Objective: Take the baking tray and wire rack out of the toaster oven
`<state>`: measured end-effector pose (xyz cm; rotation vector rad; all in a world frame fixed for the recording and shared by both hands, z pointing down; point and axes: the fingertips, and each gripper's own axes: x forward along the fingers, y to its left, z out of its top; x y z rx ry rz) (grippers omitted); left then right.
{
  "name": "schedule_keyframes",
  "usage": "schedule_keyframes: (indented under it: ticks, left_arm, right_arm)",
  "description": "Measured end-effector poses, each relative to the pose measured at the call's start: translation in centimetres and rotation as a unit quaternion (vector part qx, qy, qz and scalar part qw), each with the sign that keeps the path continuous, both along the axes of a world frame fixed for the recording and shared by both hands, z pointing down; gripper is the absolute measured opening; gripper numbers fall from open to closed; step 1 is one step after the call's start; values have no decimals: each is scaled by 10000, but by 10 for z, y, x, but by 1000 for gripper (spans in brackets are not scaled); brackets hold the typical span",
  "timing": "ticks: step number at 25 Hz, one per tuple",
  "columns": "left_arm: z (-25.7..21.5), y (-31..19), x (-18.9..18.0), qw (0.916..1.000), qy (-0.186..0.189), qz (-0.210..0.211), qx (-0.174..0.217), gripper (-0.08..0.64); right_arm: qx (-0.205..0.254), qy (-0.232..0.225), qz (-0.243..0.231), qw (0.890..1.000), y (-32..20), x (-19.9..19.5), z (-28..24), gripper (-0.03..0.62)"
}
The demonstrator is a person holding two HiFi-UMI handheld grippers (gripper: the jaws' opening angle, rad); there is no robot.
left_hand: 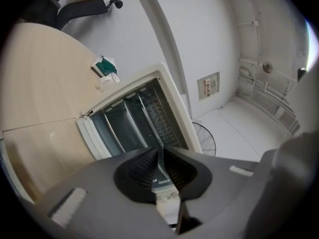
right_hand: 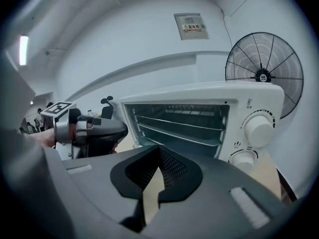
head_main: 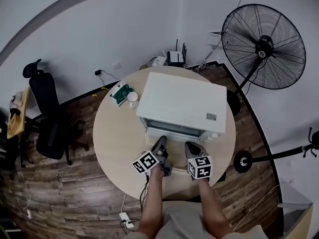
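A white toaster oven [head_main: 179, 101] stands on a round wooden table [head_main: 112, 148] with its door open toward me. Inside the cavity, the right gripper view shows a wire rack [right_hand: 179, 123] on the upper rails and a second shelf, apparently the baking tray [right_hand: 172, 137], below it. My left gripper [head_main: 162, 141] is just in front of the opening at its left side, jaws shut and empty; it also shows in the right gripper view [right_hand: 118, 129]. My right gripper [head_main: 191, 146] hangs before the opening's right half, jaws together with nothing in them. Neither touches the rack or tray.
A green-and-white box [head_main: 121, 93] and a white cup [head_main: 132, 97] sit on the table left of the oven. The oven's knobs [right_hand: 259, 128] are on its right front. A large floor fan [head_main: 263, 46] stands at the right, an office chair [head_main: 47, 113] at the left.
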<state>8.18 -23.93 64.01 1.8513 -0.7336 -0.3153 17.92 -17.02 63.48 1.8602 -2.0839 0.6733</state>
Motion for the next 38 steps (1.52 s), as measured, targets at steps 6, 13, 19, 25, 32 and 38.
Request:
schedule_keyframes:
  ticks: [6, 13, 19, 25, 32, 38]
  left_arm:
    - [20, -28, 4, 9992, 262, -209, -210, 57]
    - [45, -43, 28, 9984, 330, -58, -461, 58]
    - [43, -55, 48, 9977, 527, 85, -417, 93]
    - [54, -68, 60, 9958, 732, 64, -544, 117]
    - [60, -85, 72, 9920, 1087, -125, -637, 117]
    - [62, -94, 83, 9931, 996, -255, -572, 118]
  right_arm:
    - [-58, -280, 13, 9996, -16, -2, 8, -3]
    - [-185, -303, -94, 9993, -21, -4, 19, -3]
    - [-275, -225, -163, 9992, -21, -1, 22, -3]
    - [-168, -164, -381, 9990, -28, -13, 11, -3]
    - [-287, -166, -424, 9986, -28, -13, 20, -3]
    - [-209, -116, -389, 9990, -36, -8, 9, -3]
